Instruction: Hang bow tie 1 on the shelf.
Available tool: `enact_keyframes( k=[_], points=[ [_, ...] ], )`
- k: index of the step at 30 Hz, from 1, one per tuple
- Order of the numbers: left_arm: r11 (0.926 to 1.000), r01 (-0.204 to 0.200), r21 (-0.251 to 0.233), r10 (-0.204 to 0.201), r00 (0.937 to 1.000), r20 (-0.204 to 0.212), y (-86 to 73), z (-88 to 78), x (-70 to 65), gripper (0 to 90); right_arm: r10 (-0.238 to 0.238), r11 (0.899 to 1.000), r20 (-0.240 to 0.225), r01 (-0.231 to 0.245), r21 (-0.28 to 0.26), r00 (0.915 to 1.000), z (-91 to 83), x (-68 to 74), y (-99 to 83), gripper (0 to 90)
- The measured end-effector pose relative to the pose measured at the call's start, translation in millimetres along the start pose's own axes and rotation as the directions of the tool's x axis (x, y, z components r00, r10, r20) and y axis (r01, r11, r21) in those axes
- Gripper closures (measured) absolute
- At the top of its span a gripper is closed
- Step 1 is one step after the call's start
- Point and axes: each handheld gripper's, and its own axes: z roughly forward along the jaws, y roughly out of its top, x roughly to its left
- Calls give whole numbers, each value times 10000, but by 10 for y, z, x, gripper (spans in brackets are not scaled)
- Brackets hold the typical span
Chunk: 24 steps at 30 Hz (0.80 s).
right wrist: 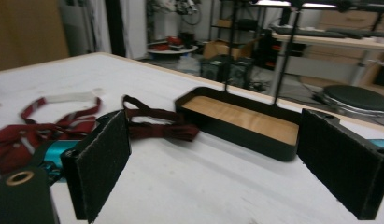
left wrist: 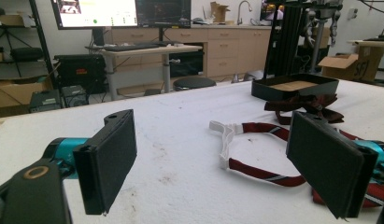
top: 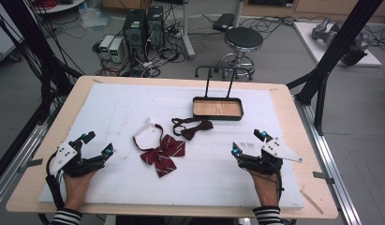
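Striped bow tie (top: 160,153), soft, light and limp, lies mid-bench between left gripper (top: 97,144) and right gripper (top: 248,143), both with jaws wide open and empty; best pinched at its central knot.

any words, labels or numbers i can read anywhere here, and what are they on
Nothing can be read for certain.
Cardboard box at the right edge of the left gripper view: large dark characters on its side, too blurred to read.
Monitor in that view: a bright window with small marks, too small to read.
White mat near the right gripper: a faint grey printed patch, too small to read.
Striped red bow tie, dark bow tie and tray: no lettering visible.
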Motion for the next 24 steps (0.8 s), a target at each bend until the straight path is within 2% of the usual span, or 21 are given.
enact_keyframes(
  k=[5,6,8,11,13,19,23,24],
  points=[
    [10000,-6,-10,6,10000,-4,-1,1,-1,166,-185,9993,-696,207,320,9974,102,84,168,96],
    [10000,-2,-19,2,10000,-12,-1,2,-3,166,-185,9993,-696,207,320,9974,102,84,168,96],
    [10000,-53,10,53,10000,-7,-1,0,-5,166,-181,9983,-1096,239,523,9938,173,147,270,96],
    [10000,-84,11,84,10000,-4,0,1,-9,166,-238,9977,-1320,320,602,9910,220,197,337,96],
    [9999,-115,24,115,9999,-1,0,1,-11,166,-329,9960,-1649,461,769,9858,296,279,434,96],
    [9999,-138,32,138,9999,-19,0,1,-12,166,-546,9923,-2049,760,982,9773,427,403,557,97],
    [9999,-136,37,137,9999,-15,1,5,-14,166,-625,9869,-2584,982,1277,9640,576,532,657,97],
    [9999,-136,37,137,9999,-15,1,5,-14,166,-625,9869,-2584,982,1277,9640,576,532,657,97]
  ],
)
